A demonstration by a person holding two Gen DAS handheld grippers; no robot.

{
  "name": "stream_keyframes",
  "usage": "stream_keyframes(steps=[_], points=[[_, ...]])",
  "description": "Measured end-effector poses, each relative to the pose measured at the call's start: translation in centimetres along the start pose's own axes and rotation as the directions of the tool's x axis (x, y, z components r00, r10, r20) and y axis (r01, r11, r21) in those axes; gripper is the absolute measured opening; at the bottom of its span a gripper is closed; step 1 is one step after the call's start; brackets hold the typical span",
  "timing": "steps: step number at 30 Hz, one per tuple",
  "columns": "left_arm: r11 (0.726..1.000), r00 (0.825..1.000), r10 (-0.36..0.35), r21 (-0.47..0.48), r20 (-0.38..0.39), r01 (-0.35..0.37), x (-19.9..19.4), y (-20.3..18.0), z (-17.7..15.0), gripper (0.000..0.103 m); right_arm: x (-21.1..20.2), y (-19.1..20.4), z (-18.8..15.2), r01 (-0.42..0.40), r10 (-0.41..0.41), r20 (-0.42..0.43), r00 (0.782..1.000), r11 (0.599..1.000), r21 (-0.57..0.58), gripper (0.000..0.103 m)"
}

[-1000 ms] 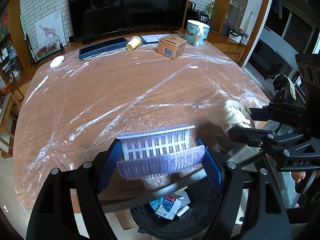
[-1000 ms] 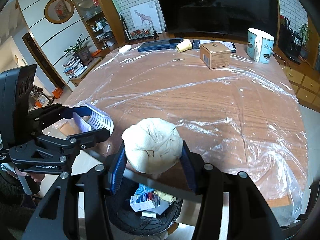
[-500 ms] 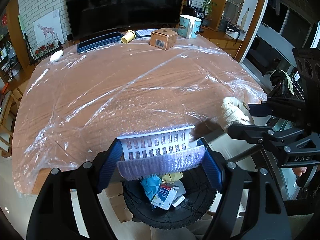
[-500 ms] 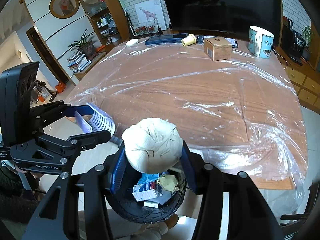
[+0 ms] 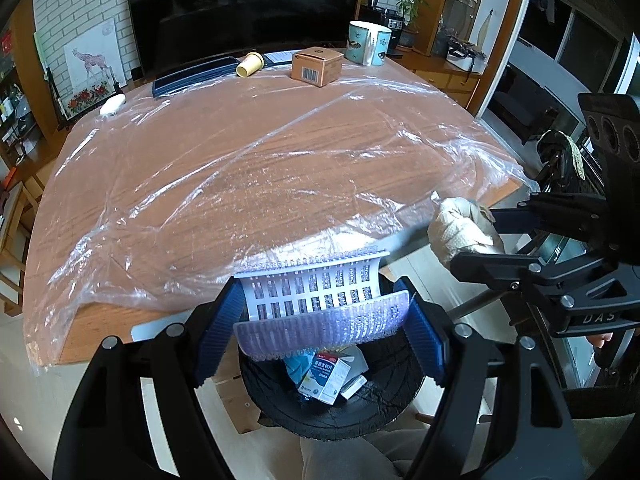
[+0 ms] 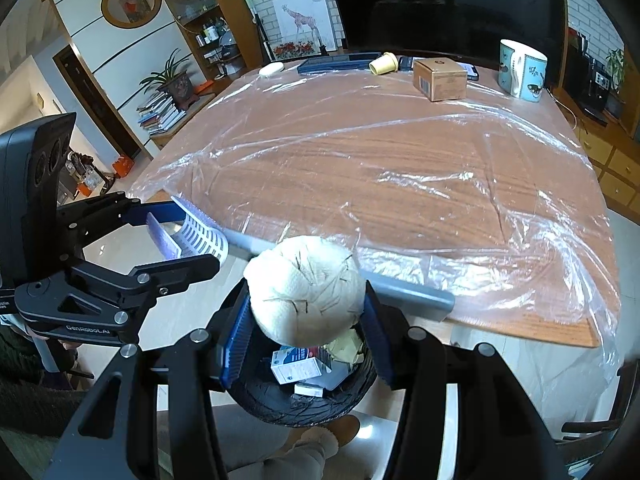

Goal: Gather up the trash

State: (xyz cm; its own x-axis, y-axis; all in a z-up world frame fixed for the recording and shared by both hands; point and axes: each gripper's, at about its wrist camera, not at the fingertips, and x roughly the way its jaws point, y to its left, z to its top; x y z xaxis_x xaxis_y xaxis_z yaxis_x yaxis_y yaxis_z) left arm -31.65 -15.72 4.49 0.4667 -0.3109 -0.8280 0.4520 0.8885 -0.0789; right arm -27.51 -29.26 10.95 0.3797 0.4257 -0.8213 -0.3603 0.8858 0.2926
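— Plastic, white and slatted: the tray piece (image 5: 316, 292) with its bubble wrap sits clamped in the left gripper (image 5: 320, 320). A second ago it hung over the table (image 5: 240, 184); now both hands have drawn back past the near edge, over the black bin (image 5: 332, 400).

— And the right gripper (image 6: 306, 312)?

— Clenched on the crumpled paper ball (image 6: 306, 292), directly above the bin too. Earlier only the rim peeked out; now the trash inside shows plainly. I'd judge both pieces ready to drop.

— Any writing?

— "GenRobot.AI" on the left gripper's side, "DAS" on the right one's. A barcode marks the brown box (image 5: 316, 66) at the far end. The small medicine carton (image 5: 326, 376) in the bin has print too small to read.
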Motion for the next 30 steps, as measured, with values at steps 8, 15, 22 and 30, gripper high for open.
stream_keyframes(steps=[8,15,22,30], points=[[1.000,1.000,0.005,0.004,-0.021,-0.005,0.0,-0.2,-1.5,0.077,0.5,0.4,-0.8,-0.005,0.005,-0.024,1.000,1.000,-0.005,0.051],[1.000,0.999,0.017,0.001,-0.046,-0.017,0.4,0.0,-2.8,0.077,1.2,0.7,-1.7,-0.001,0.000,-0.049,0.999,1.000,-0.006,0.051],[1.000,0.997,0.021,-0.003,-0.068,-0.022,1.0,0.1,-3.9,0.077,2.0,0.7,-2.8,0.001,0.000,-0.075,0.997,1.000,0.007,0.051],[1.000,0.995,0.028,0.006,-0.094,-0.028,1.9,-0.3,-4.7,0.077,3.0,0.9,-3.5,0.005,-0.004,-0.100,0.995,1.000,0.006,0.051]])
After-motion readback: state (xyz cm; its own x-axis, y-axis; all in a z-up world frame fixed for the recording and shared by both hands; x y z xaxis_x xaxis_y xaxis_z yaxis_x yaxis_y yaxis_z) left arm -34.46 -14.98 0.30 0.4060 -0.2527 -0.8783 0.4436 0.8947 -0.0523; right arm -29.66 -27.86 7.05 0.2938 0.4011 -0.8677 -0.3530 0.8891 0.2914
